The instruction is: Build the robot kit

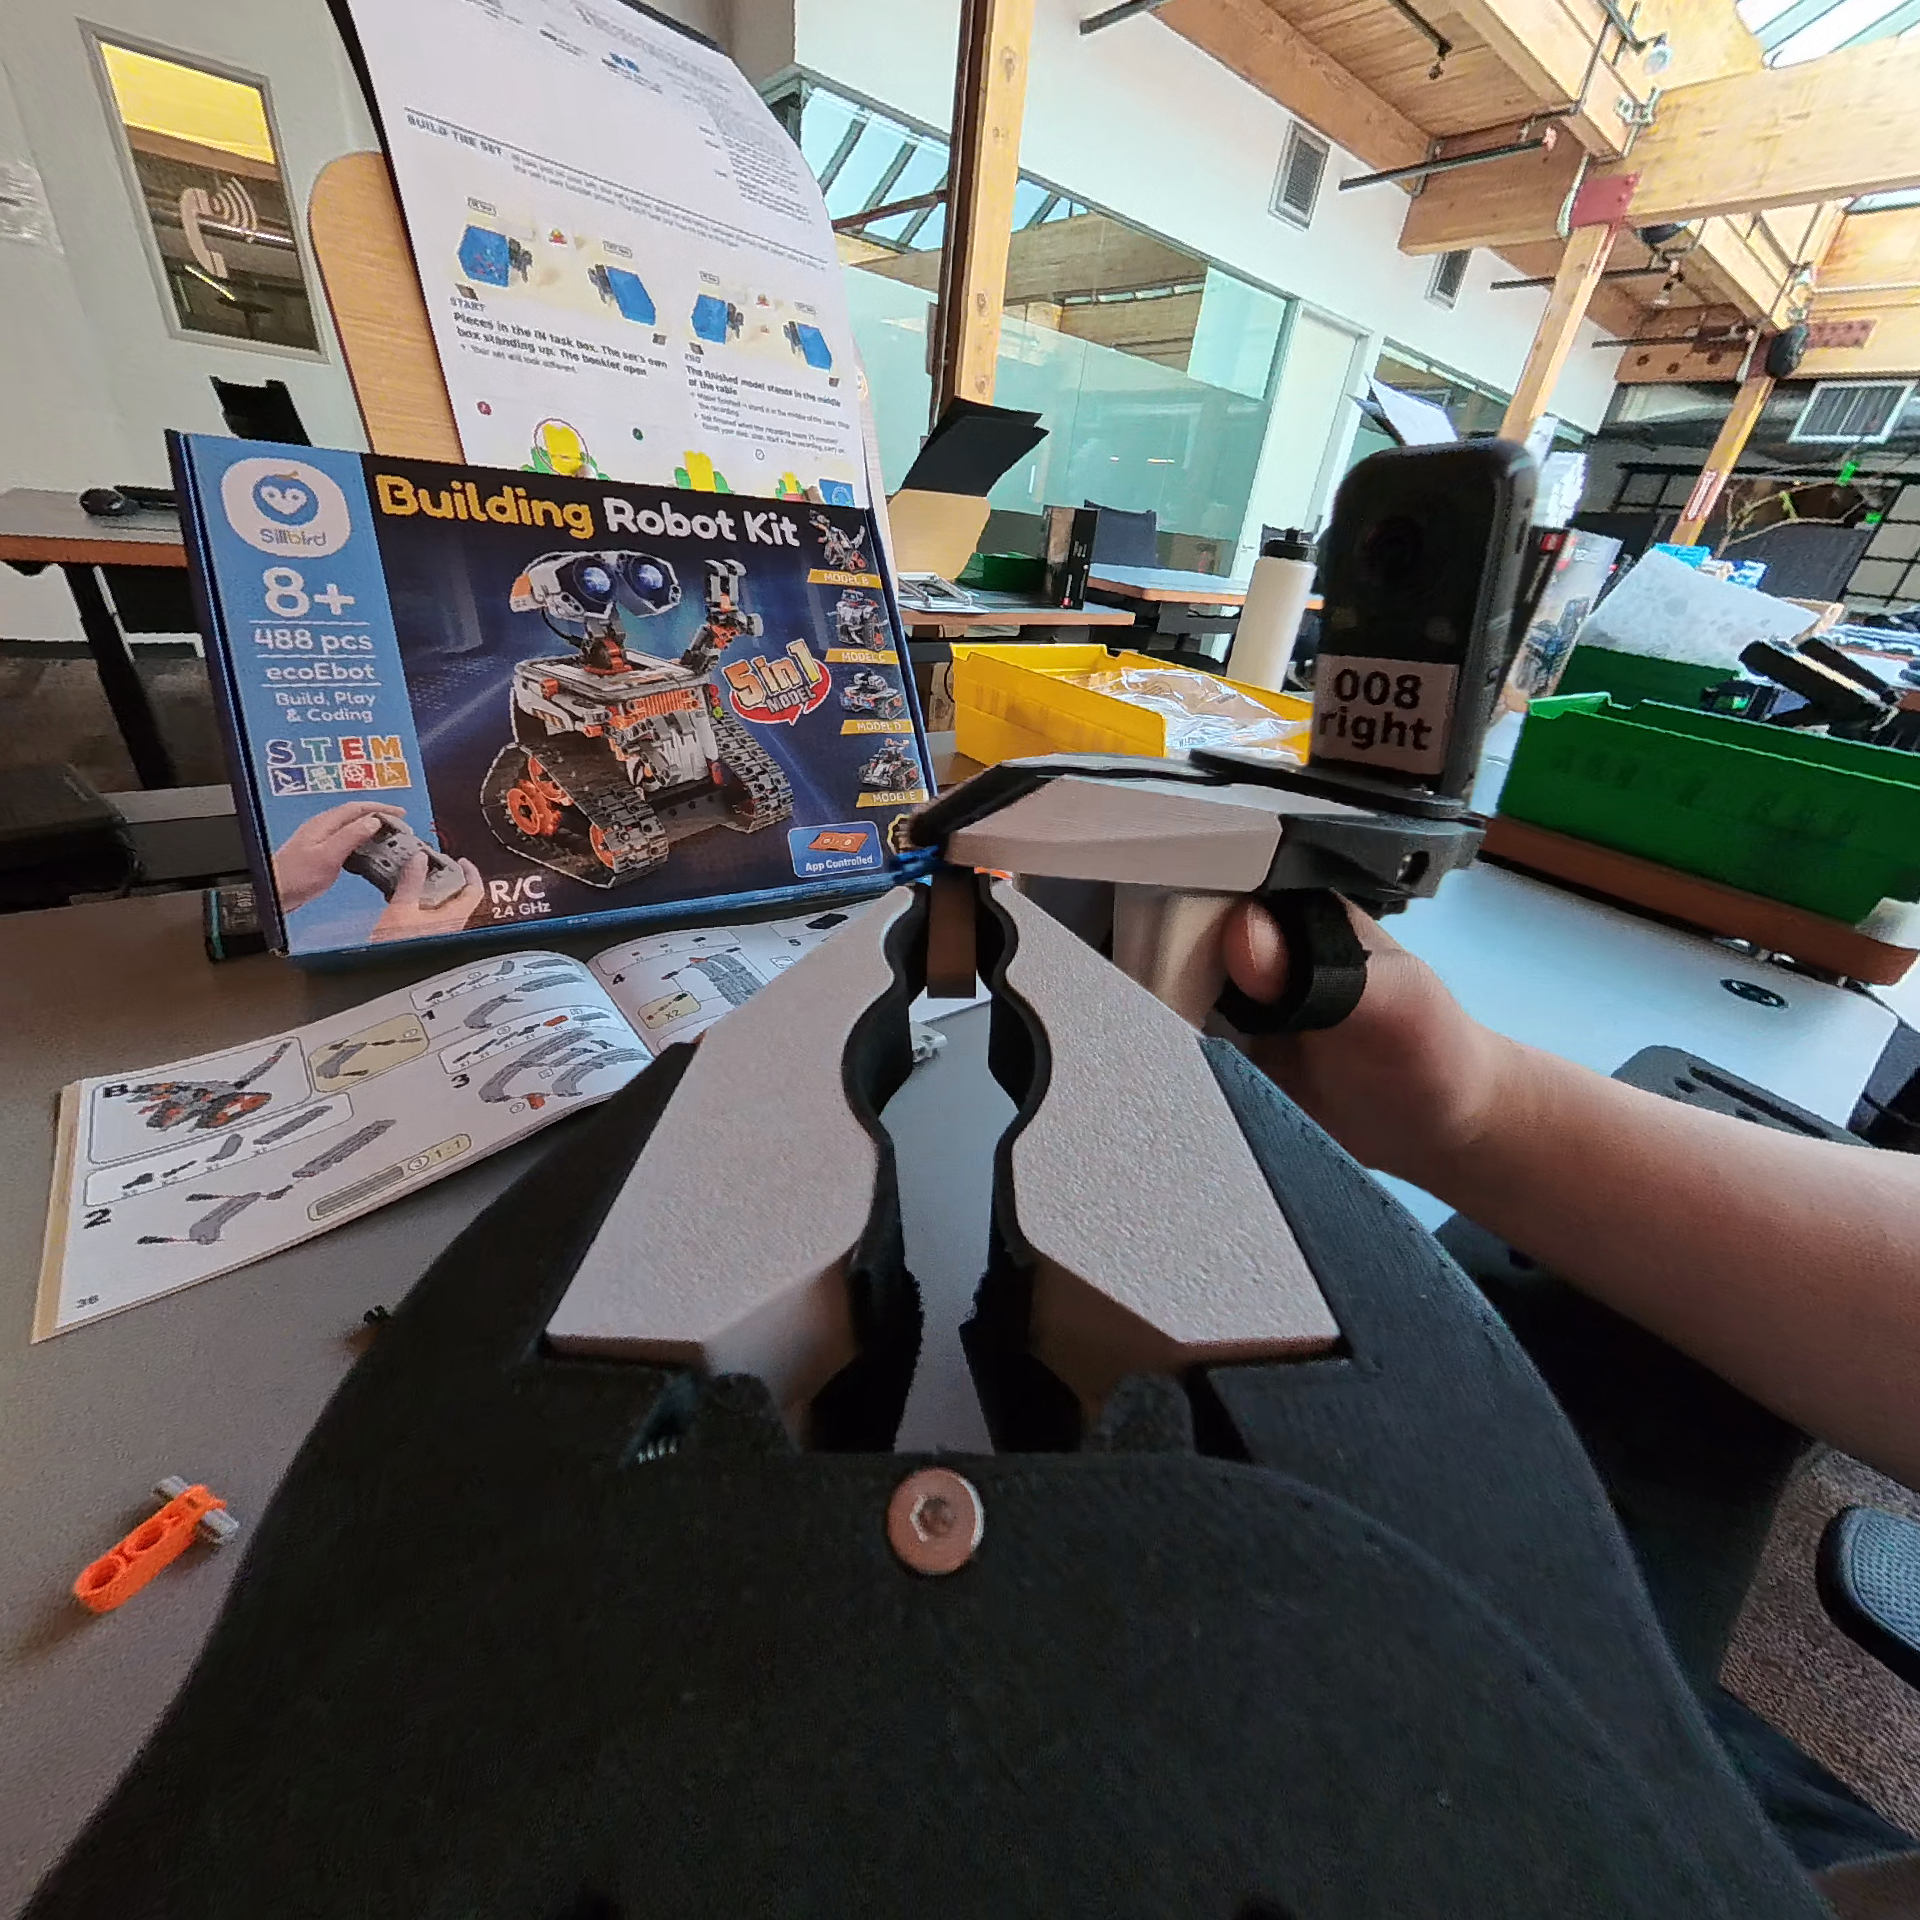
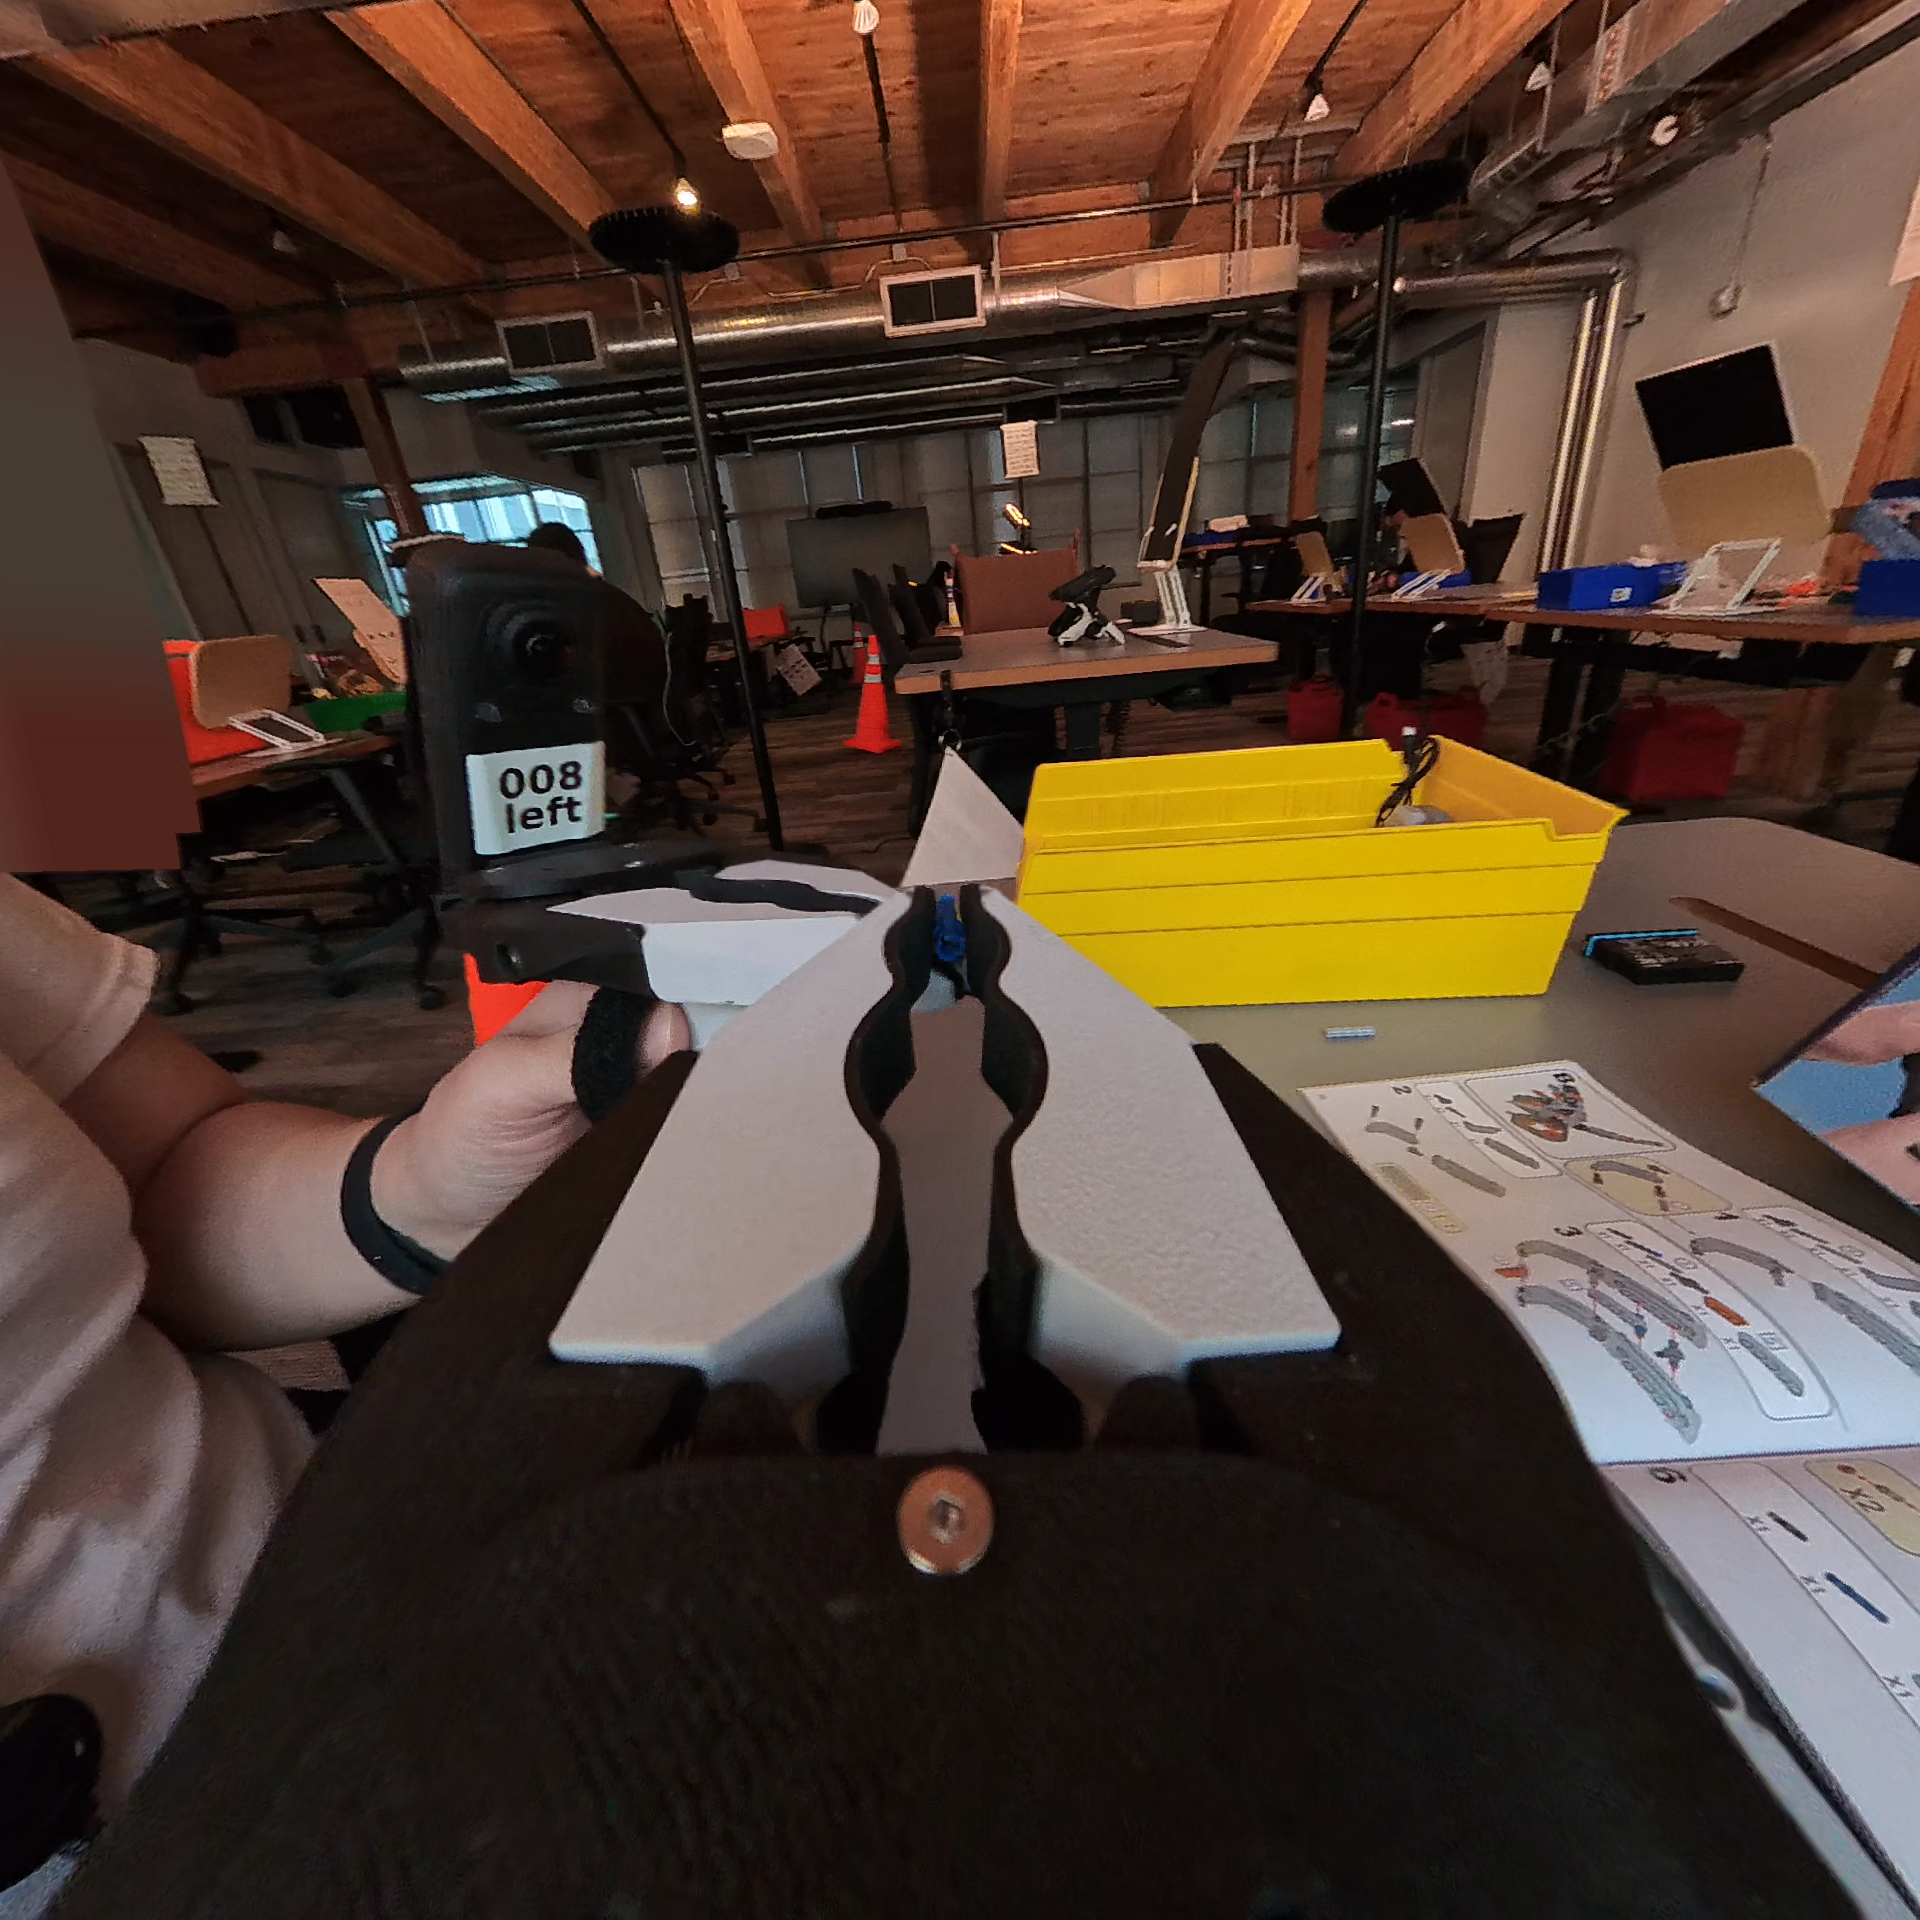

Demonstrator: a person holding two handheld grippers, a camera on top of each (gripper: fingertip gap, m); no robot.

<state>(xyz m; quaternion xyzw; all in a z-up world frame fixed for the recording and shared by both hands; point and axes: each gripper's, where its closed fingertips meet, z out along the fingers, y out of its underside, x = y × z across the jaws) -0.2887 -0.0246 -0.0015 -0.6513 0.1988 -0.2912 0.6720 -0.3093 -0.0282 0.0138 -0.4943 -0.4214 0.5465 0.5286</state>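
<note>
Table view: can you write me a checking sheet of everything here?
surface: grey table, flat.
kit things: blue cardboard kit box standing; open paper instruction booklet lying before it.
clutter: orange plastic connector; yellow plastic bin.
grippers: left gripper shut on small brown flat piece; right gripper shut on small blue plastic pin.
cables: black cable in the bin.
surroundings: office desks; orange traffic cone.

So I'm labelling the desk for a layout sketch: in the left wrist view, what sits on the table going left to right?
Orange piece → open instruction booklet → kit box → yellow bin → green bin.
</note>
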